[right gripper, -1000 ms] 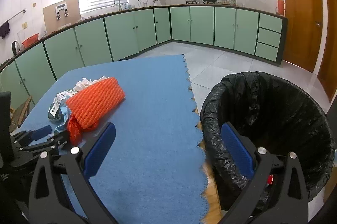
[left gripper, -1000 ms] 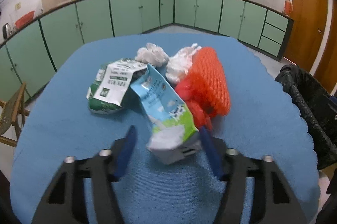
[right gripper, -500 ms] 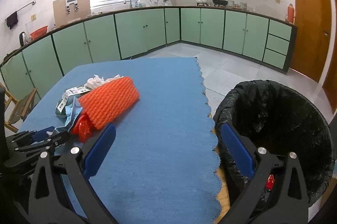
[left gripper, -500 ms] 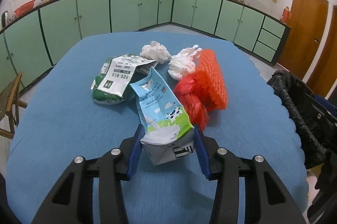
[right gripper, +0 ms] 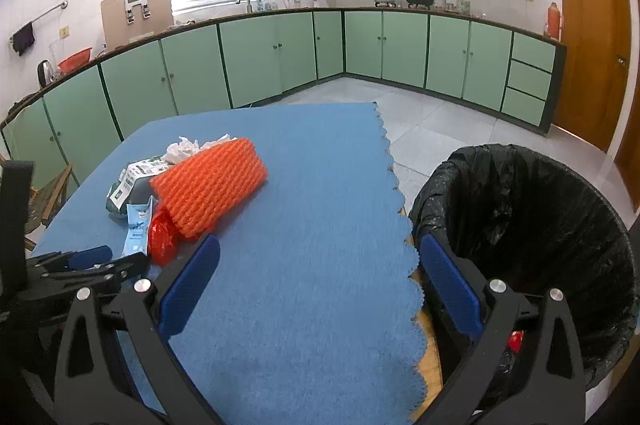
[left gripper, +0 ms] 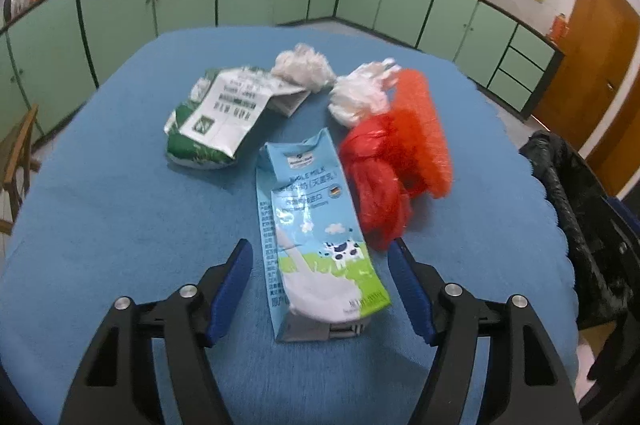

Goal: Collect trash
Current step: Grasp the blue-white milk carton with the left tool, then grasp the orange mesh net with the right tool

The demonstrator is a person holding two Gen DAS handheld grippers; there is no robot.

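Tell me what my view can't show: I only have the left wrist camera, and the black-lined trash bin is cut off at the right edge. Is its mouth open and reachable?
Observer: Yes. The right wrist view looks straight into the round bin lined with a black plastic bag. Its mouth is wide open and stands right beside the scalloped edge of the blue tablecloth.
Operator: Is the right gripper holding anything?
Observer: No. The right gripper is open, with nothing between its blue pads. It hovers over that cloth edge, with one finger on the bin's side.
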